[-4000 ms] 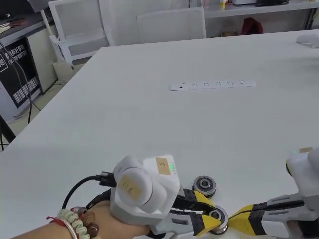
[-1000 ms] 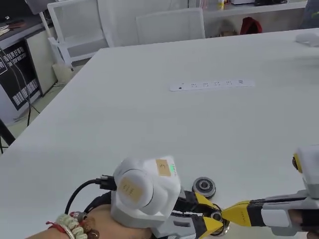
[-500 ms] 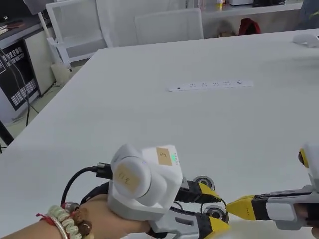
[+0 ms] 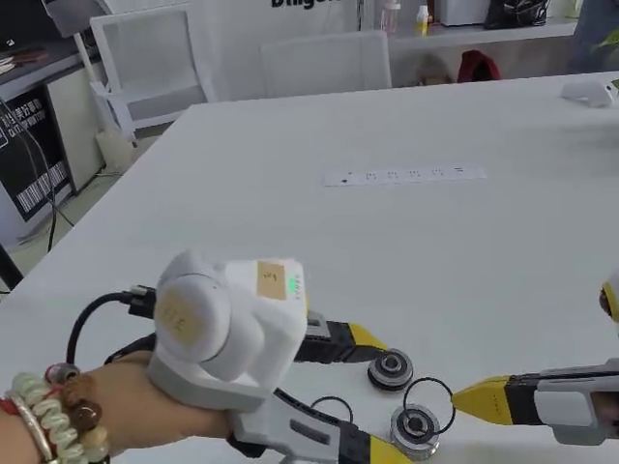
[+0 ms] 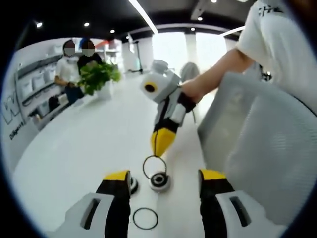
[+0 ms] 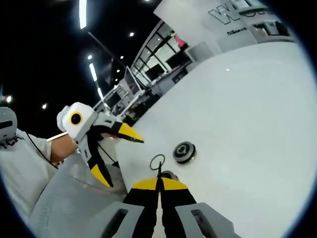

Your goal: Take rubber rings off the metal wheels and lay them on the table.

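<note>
Right tongs (image 4: pixel 462 398) enter from the right, jaws together and clamped on a rubber ring (image 4: pixel 428 381). The ring hangs off their tips to the left, directly over the near metal wheel (image 4: pixel 416 425), which now looks bare and silver. We cannot tell whether the ring's lower edge touches that wheel. Left tongs (image 4: pixel 380 394) reach in from the left with jaws wide apart and nothing gripped, and both wheels sit in the gap between those jaws. A freed ring (image 5: pixel 134 218) already lies flat on the bench (image 4: pixel 290 213), just left of the near wheel. The far wheel (image 4: pixel 390 368) appears to have its dark ring on and sits beside the left tongs' far jaw. We judge the lay-down needs a small shift sideways, clear of the near wheel, to bare bench. The left tongs are nearer the far wheel.
</note>
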The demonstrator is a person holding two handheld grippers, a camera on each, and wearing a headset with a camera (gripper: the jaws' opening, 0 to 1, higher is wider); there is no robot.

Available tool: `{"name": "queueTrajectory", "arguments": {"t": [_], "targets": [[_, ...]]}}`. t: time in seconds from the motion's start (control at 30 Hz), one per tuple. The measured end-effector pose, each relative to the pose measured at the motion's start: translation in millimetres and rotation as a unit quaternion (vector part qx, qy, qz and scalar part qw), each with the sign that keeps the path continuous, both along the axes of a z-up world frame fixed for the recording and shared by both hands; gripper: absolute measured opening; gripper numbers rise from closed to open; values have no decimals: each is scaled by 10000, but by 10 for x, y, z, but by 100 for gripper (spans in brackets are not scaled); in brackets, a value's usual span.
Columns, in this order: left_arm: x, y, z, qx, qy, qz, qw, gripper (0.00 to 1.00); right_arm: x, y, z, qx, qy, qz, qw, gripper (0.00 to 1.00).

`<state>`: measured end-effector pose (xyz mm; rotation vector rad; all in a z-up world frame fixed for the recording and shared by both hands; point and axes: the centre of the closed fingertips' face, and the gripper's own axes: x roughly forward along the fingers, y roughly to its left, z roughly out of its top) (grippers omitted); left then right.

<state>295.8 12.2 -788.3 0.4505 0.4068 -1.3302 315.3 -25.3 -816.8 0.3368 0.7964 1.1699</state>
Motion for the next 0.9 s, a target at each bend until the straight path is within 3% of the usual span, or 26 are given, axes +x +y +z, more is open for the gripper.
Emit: {"name": "queueTrajectory", "arguments": {"t": [0.07, 0.1, 0.23, 0.53, 0.67, 0.9], "targets": [[-8, 69, 33, -7, 60, 91, 9999, 63, -3, -26, 33, -10, -16, -5, 10000, 0], [-34, 111, 41, 11, 211, 180, 9996, 68, -3, -36, 40, -23, -30, -9, 10000, 0], [-84, 233, 117, 8, 97, 201, 9998, 74, -6, -87, 79, -150, -152, 22, 9998, 0], [-23, 606, 205, -25, 53, 816, 9966, 82, -10, -171, 205, -275, -338, 35, 9990, 0], [-16, 763, 224, -98, 74, 1139, 9934, 86, -30, -189, 279, -272, -394, 59, 9988, 0], [-112, 983, 236, -209, 107, 1537, 9878, 90, -16, -222, 336, -381, -528, 97, 9978, 0]]}}
